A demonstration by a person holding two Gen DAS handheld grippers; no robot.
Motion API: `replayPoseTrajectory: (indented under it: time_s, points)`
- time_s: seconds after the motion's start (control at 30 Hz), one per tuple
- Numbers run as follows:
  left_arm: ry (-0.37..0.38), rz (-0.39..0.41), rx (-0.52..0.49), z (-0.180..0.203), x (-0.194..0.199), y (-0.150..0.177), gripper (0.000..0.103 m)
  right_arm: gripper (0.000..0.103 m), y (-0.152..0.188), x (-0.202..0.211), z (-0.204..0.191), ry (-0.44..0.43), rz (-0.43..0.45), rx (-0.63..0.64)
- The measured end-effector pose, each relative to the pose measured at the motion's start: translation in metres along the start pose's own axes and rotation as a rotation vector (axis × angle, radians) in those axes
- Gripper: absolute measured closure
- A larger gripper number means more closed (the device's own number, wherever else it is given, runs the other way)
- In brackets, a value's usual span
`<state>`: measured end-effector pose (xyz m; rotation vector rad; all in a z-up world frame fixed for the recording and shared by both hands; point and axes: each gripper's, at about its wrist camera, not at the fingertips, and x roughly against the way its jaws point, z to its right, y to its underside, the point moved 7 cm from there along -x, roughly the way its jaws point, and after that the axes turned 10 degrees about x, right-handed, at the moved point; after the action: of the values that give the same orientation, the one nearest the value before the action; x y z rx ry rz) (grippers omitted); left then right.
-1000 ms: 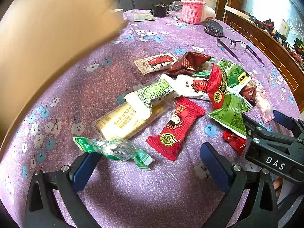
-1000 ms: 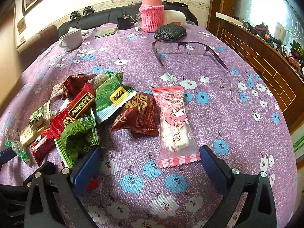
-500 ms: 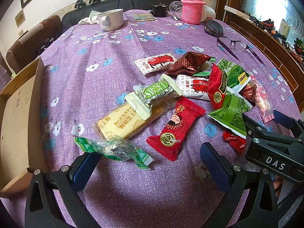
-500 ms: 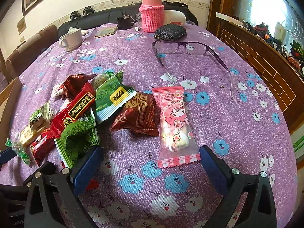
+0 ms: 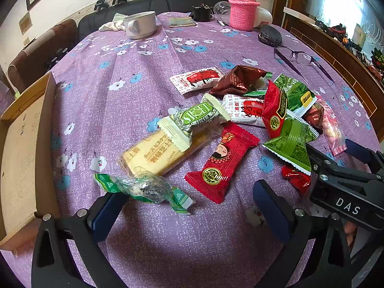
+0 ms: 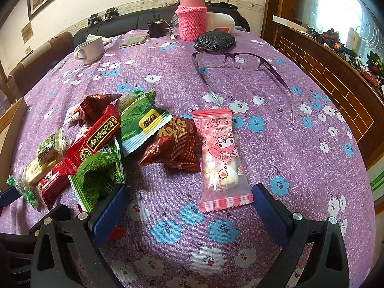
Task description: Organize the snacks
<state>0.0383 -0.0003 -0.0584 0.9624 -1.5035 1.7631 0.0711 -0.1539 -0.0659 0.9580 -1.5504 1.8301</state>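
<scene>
Both views sit low and close over the desk (image 5: pixel 134 100), each looking forward between its own claw's two spread fingers toward the far edge, where the pink knitted bottle (image 5: pixel 243 7) stands. The left wrist view rides on the left claw (image 5: pixel 189 211), near the cardboard box (image 5: pixel 21 144) at the left edge. The right wrist view rides on the right claw (image 6: pixel 189 213), further right, close behind the pink packet (image 6: pixel 220 158). They share the snack pile (image 6: pixel 100 144), the glasses (image 6: pixel 230 61) and the white cup (image 5: pixel 140 25); the right claw's black body shows at the left view's lower right.
</scene>
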Motion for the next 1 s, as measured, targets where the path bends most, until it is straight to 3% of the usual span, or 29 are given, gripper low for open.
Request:
replayPoseTrajectory:
  time_s: [0.53,0.67,0.8,1.0]
  points:
    - [-0.006,0.000,0.008,-0.001,0.001,0.003,0.000,0.001,-0.002,0.000,-0.001,0.001,-0.001,-0.005]
    - [0.059,-0.046,-0.031,-0.006,0.011,0.012,0.000,0.001,-0.001,0.001,-0.001,-0.011,-0.002,0.015]
    - [0.126,-0.019,-0.049,-0.017,0.035,0.025,0.000,0.001,0.001,0.004,-0.001,-0.066,0.003,0.056]
    - [0.178,0.043,-0.061,-0.035,0.062,0.030,0.000,0.001,0.004,0.014,0.017,-0.168,0.068,-0.082]
